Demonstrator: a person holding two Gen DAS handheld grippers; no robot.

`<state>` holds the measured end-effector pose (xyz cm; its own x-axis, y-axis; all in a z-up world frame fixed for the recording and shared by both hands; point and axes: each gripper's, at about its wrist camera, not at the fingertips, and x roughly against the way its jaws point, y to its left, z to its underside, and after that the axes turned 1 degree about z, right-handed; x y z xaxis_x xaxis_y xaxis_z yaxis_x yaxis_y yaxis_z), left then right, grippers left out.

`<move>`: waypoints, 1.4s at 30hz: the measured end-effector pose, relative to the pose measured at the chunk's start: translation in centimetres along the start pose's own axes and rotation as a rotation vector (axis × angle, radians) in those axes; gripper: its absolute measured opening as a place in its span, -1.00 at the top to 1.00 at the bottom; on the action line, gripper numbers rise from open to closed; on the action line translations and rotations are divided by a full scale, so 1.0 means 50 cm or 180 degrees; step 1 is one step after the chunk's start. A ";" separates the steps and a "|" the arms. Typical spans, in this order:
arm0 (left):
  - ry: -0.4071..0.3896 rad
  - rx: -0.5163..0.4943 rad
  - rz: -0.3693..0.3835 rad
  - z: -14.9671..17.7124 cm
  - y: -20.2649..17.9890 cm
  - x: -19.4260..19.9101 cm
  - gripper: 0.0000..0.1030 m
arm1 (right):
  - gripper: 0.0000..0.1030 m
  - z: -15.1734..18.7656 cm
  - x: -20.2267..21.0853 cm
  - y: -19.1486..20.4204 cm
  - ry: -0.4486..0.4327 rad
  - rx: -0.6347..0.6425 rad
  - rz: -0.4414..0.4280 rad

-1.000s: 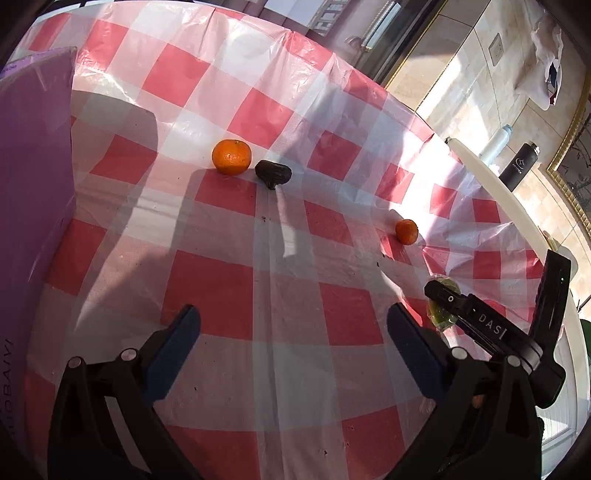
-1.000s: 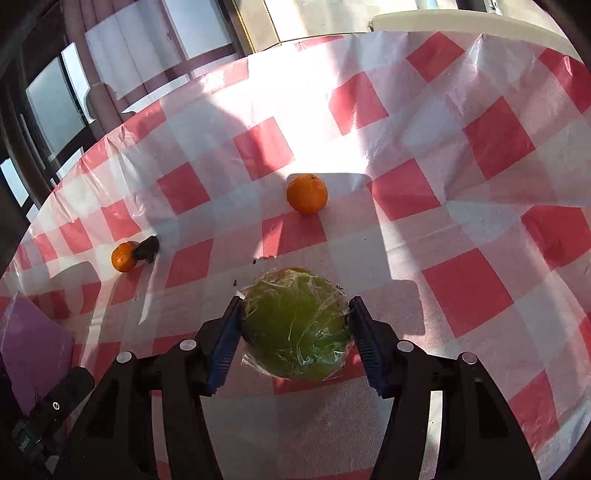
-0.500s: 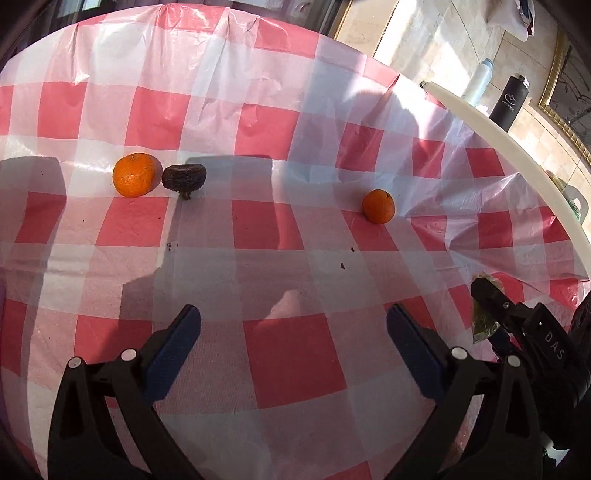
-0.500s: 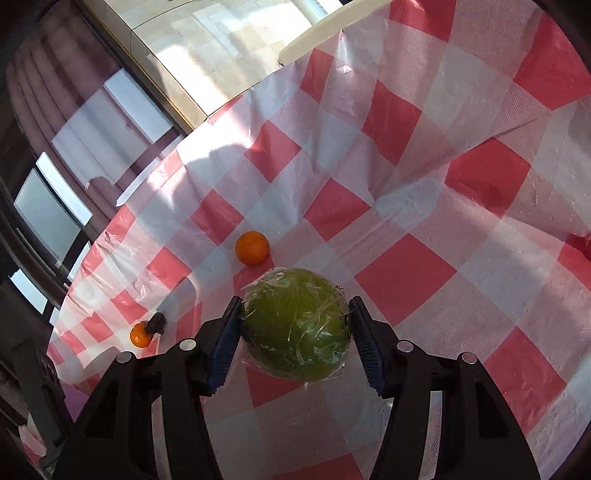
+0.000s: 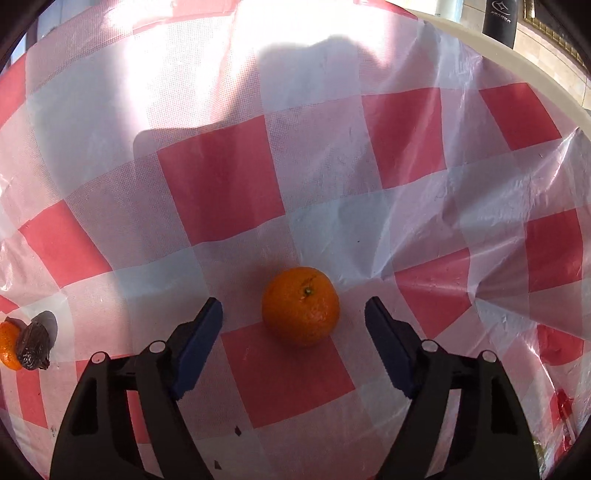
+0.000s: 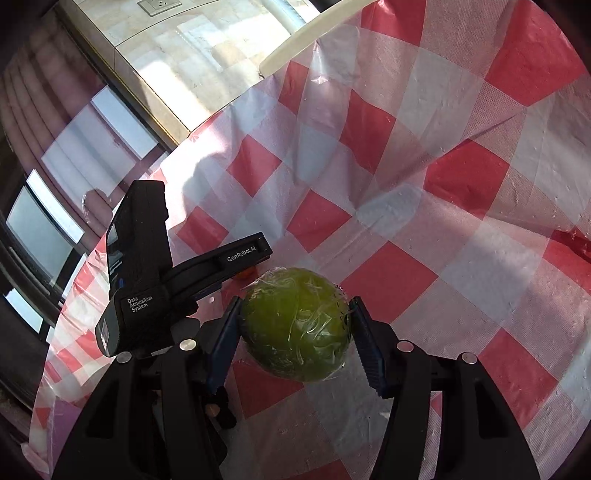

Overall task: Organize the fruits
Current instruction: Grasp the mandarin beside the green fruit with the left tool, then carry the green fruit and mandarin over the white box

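**Green fruit held, orange between spread fingers**

The right gripper [image 6: 295, 328] clamps a plastic-wrapped green fruit [image 6: 295, 325] above the checked desk [image 6: 461, 229]. The left gripper [image 5: 293, 314] has its fingers spread wide around an orange [image 5: 300, 305] resting on the cloth, neither touching it. At nine o'clock, a second orange [image 5: 8, 345] touches a dark fruit [image 5: 35, 349]. A black bottle [image 5: 500, 22] stands beyond the desk edge at one o'clock.

1. A red-and-white checked plastic cloth [image 5: 229, 177] covers the bench [image 5: 491, 55], whose cream rim curves along the far edge.
2. Strong sunlight bleaches the cloth's far side and throws hard shadows.
3. Pale stone tiles [image 6: 192, 44] lie beyond the rim, with a wall socket [image 6: 159, 3].
4. Pink curtains [image 6: 48, 96] hang beside dark-framed windows [image 6: 33, 236].
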<state>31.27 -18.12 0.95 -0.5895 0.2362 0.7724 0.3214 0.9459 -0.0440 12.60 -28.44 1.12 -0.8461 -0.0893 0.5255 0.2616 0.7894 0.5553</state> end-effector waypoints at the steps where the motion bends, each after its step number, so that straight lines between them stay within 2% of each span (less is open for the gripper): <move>1: -0.0021 -0.0101 -0.0075 0.003 -0.004 0.000 0.13 | -0.12 0.001 0.000 0.002 0.0006 0.0019 0.0003; 2: -0.0035 -0.0175 -0.0146 0.009 -0.005 0.004 0.28 | -0.12 0.002 -0.001 0.004 0.0015 0.0039 0.0004; 5: -0.0112 -0.0090 -0.0064 0.042 0.023 0.034 0.31 | -0.12 0.003 -0.002 0.008 0.0033 0.0070 -0.0004; 8: -0.0332 0.0152 -0.0003 0.105 0.076 0.115 0.32 | -0.12 0.003 -0.002 0.008 0.0043 0.0090 -0.0023; 12: -0.0561 0.0383 -0.0033 0.242 0.147 0.256 0.32 | -0.11 0.006 -0.007 0.020 0.0076 0.0202 -0.0011; 16: -0.0544 0.0559 -0.0069 0.393 0.179 0.353 0.32 | -0.11 0.008 -0.007 0.026 0.0090 0.0279 -0.0022; 18: -0.0519 0.0801 0.0080 0.451 0.199 0.393 0.31 | -0.12 0.009 -0.007 0.030 0.0101 0.0317 -0.0020; 20: -0.0578 0.0952 0.0080 0.487 0.204 0.428 0.31 | -0.12 0.009 -0.006 0.032 0.0094 0.0351 -0.0025; 23: -0.0554 0.1119 0.0193 0.512 0.232 0.451 0.31 | -0.12 0.009 -0.005 0.033 0.0107 0.0361 -0.0044; 26: -0.0487 0.1298 0.0320 0.508 0.246 0.436 0.31 | -0.12 0.008 -0.005 0.032 0.0115 0.0360 -0.0059; 42: -0.0453 0.1336 0.0375 0.500 0.242 0.428 0.31 | -0.12 0.016 -0.014 0.047 0.0331 0.0496 -0.0090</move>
<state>4.02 3.92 1.13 -0.6723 0.3479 0.6534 0.0816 0.9121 -0.4017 13.41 -26.04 1.52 -0.7974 -0.1688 0.5794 0.1564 0.8695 0.4685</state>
